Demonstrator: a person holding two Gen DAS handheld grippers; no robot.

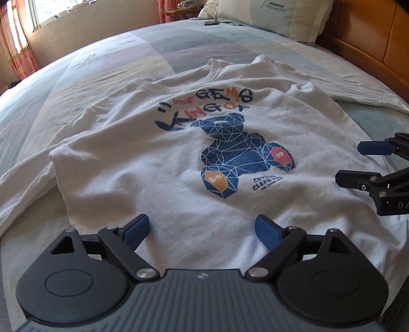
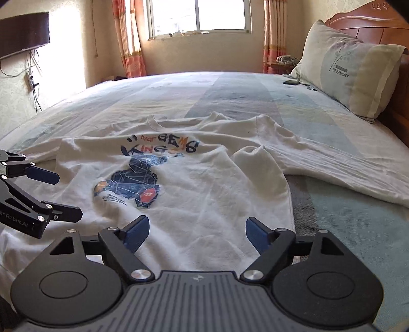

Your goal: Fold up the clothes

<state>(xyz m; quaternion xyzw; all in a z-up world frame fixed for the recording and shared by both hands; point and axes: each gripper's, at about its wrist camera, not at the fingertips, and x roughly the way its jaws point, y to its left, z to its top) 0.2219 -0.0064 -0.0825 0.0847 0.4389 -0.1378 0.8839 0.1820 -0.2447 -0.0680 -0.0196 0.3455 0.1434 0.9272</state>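
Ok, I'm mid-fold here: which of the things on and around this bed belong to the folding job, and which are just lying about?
Part of the job:
- white sweatshirt with the bear print, spread face up on the bed
- left tongs, open over its hem
- right tongs, open

Just lying about:
- pillow at the headboard
- small dark item beside the pillow
- curtains

The bed (image 2: 230, 92), spread with a pale quilt in blue, grey and cream blocks, carries a white sweatshirt (image 2: 204, 199) lying front up, its blue bear print showing and its collar toward 12 o'clock. One sleeve trails off toward 3 o'clock across the quilt. A pillow (image 2: 350, 69) leans against the wooden headboard (image 2: 358, 23) at 2 o'clock, with a small dark object (image 2: 291, 82) on the quilt just beside it
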